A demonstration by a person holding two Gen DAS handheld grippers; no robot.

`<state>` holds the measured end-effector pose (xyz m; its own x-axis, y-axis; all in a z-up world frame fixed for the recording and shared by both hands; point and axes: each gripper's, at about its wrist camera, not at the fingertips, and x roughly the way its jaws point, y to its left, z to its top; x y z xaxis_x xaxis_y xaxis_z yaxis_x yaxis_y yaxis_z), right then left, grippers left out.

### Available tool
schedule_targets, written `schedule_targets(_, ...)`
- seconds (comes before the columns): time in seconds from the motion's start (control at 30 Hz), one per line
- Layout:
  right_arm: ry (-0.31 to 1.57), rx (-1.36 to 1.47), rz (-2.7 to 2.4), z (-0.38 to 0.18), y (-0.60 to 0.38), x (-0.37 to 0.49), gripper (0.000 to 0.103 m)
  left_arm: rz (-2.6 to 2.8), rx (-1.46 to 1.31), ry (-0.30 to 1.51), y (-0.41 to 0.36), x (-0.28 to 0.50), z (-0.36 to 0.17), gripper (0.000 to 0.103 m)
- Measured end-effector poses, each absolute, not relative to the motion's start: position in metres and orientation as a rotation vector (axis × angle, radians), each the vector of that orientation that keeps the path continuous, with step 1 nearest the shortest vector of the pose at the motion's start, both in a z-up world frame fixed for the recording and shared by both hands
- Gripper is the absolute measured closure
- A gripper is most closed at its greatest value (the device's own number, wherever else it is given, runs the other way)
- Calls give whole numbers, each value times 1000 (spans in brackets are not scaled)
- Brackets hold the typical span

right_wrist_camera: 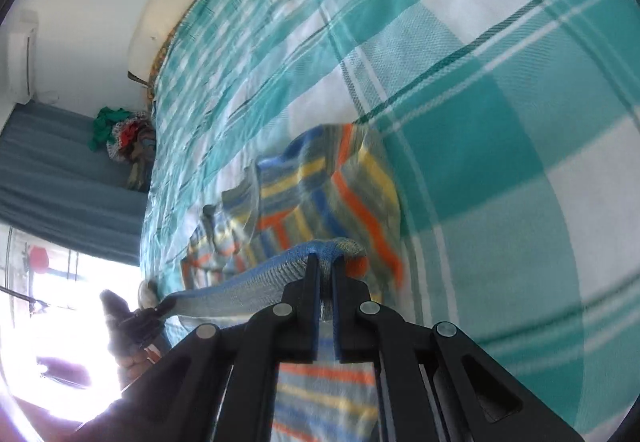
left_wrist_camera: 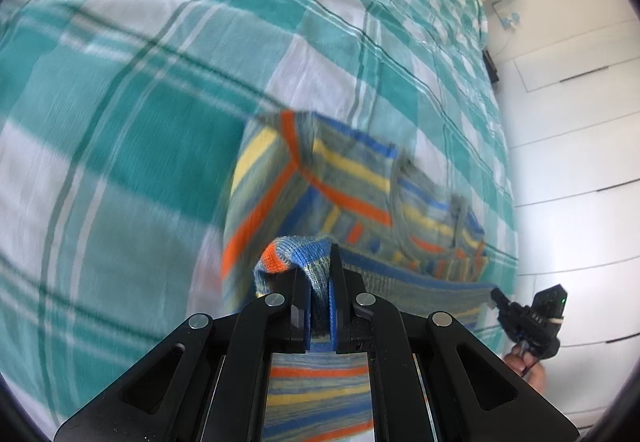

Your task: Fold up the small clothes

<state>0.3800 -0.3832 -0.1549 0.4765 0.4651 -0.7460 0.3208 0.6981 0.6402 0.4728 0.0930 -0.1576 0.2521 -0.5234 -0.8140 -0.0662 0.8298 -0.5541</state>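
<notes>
Striped knit garment (left_wrist_camera: 320, 182) carries no readable writing

Matte black left tool (left_wrist_camera: 320, 290), right tool (right_wrist_camera: 326, 294), blue pads (inner faces), silver pivot pins

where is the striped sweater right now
The striped sweater lies on the checked bedspread just ahead of both grippers; the left gripper and right gripper each pinch its near hem.

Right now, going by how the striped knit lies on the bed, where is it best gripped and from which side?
At the two ends of its blue-edged hem, from the near side. The striped knit is held there: left gripper and right gripper are each shut on a bunched corner, the hem taut between them, the rest trailing over the checked bedspread.
</notes>
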Motion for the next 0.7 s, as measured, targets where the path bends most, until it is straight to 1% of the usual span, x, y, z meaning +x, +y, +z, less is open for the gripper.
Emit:
schedule_targets(0.07, 1130, 832, 108, -165, -389, 401, 98, -324, -521, 1300, 93, 489, -160, 98)
schedule_targets(0.13, 1146, 863, 127, -179, -396, 416, 98, -306, -559, 1273, 92, 515, -167, 97)
schedule_targets(0.17, 1133, 888, 124, -185, -400, 422, 95, -283, -608, 1250, 96, 526, -170, 94)
schedule_targets(0.2, 1085, 935, 118, -189, -407, 431, 92, -259, -656, 1247, 98, 536, -174, 93)
schedule_targets(0.23, 1040, 972, 93, -191, -415, 436, 83, -240, -712, 1260, 101, 543, -179, 86)
schedule_targets(0.27, 992, 1007, 64, -191, -422, 437, 65, -222, -758, 1273, 104, 547, -183, 79)
schedule_targets(0.3, 912, 1055, 33, -188, -431, 434, 61, -191, -780, 1252, 109, 548, -181, 62)
schedule_targets(0.33, 863, 1068, 20, -183, -436, 429, 61, -146, -752, 1190, 115, 543, -170, 49)
schedule_targets(0.4, 824, 986, 13, -165, -435, 422, 61, -144, -659, 1103, 117, 532, -150, 42)
schedule_targets(0.5, 910, 660, 79, -136, -398, 418, 61, -216, -556, 1073, 115, 507, -133, 40)
schedule_targets(0.57, 971, 519, 149, -129, -370, 411, 61, -269, -499, 1080, 110, 483, -134, 40)
schedule_targets(0.7, 1034, 416, 161, -140, -348, 404, 62, -341, -326, 1187, 92, 423, -165, 41)
